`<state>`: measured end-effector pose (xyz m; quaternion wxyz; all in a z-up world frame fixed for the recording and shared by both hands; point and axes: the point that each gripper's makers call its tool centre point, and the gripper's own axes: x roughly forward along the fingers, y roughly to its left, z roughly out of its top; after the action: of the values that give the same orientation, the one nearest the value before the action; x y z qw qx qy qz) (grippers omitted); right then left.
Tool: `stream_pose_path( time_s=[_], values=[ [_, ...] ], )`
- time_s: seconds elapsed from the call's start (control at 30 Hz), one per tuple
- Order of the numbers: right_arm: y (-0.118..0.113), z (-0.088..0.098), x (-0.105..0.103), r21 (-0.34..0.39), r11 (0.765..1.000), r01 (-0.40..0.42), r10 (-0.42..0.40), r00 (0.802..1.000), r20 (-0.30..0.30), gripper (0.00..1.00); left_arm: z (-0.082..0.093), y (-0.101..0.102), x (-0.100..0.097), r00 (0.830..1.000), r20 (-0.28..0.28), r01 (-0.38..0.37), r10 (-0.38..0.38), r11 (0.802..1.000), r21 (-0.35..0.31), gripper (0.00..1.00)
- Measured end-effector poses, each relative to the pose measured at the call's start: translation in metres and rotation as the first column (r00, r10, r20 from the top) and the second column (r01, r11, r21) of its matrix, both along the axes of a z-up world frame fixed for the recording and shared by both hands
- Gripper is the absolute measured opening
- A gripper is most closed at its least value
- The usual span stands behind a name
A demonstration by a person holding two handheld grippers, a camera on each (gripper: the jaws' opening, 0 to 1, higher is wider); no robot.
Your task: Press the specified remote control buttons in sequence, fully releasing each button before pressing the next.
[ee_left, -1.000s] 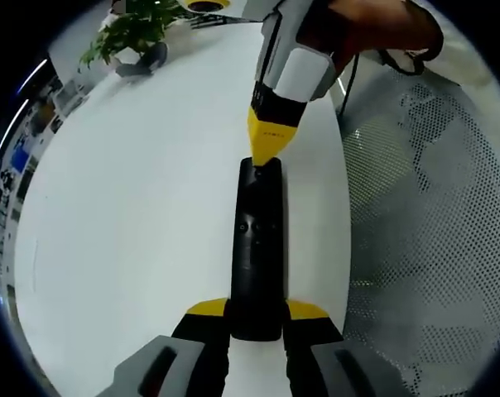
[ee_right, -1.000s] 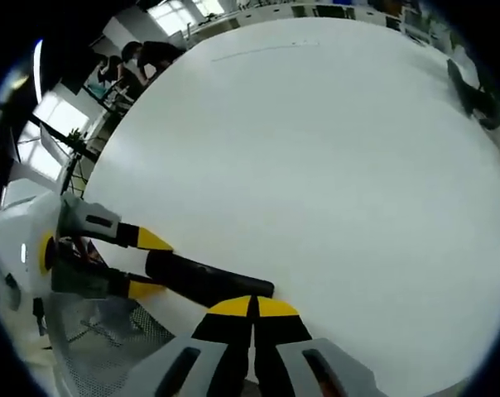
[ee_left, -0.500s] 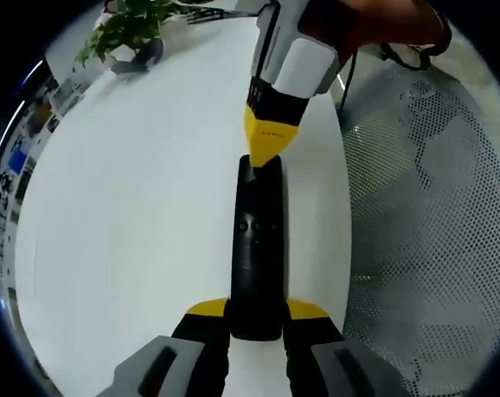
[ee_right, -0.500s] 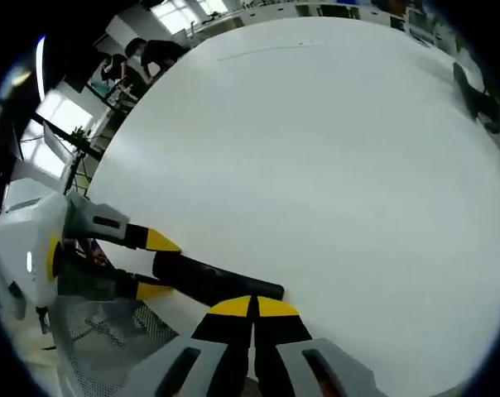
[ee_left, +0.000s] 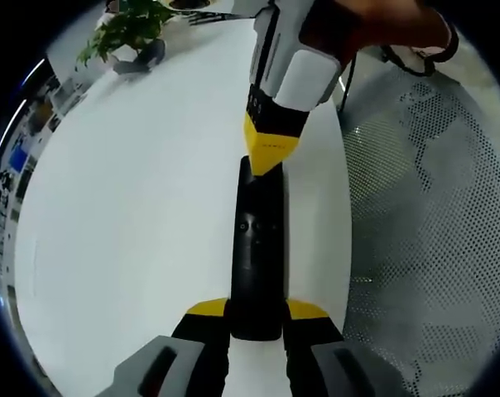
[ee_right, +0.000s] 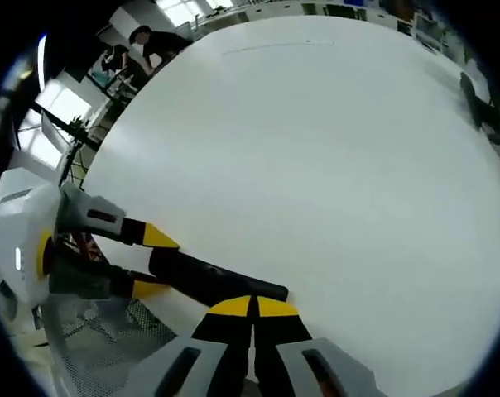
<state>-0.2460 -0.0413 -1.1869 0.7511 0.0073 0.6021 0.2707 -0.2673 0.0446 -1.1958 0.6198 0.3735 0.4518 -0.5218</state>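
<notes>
A long black remote control (ee_left: pixel 257 248) lies on the white table (ee_left: pixel 134 207), its near end clamped between my left gripper's (ee_left: pixel 257 313) yellow-tipped jaws. My right gripper (ee_left: pixel 271 157) comes down from above with its yellow jaws shut, the tip touching the remote's far end. In the right gripper view the same remote (ee_right: pixel 209 277) runs from the left gripper (ee_right: pixel 138 260), which holds it, to my right gripper's (ee_right: pixel 252 303) closed tips resting on its end. Small round buttons show mid-remote.
A potted green plant (ee_left: pixel 130 29) stands at the table's far left corner. A perforated metal mesh surface (ee_left: pixel 424 215) lies beyond the table's right edge. A dark object (ee_right: pixel 482 116) sits at the far right of the table. People stand in the background (ee_right: pixel 142 45).
The right gripper has shifted slightly down along the remote's far end; the remote and left gripper stay put.
</notes>
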Motion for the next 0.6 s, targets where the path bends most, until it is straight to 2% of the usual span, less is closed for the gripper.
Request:
stream_pose_path(
  time_s=[0.6],
  values=[
    [-0.0006, -0.0001, -0.0003, 0.008, 0.999, 0.047, -0.047, 0.998, 0.037, 0.00, -0.0003, -0.0003, 0.0000, 1.000, -0.002, -0.007, 0.007, 1.000, 0.006, 0.24]
  ],
)
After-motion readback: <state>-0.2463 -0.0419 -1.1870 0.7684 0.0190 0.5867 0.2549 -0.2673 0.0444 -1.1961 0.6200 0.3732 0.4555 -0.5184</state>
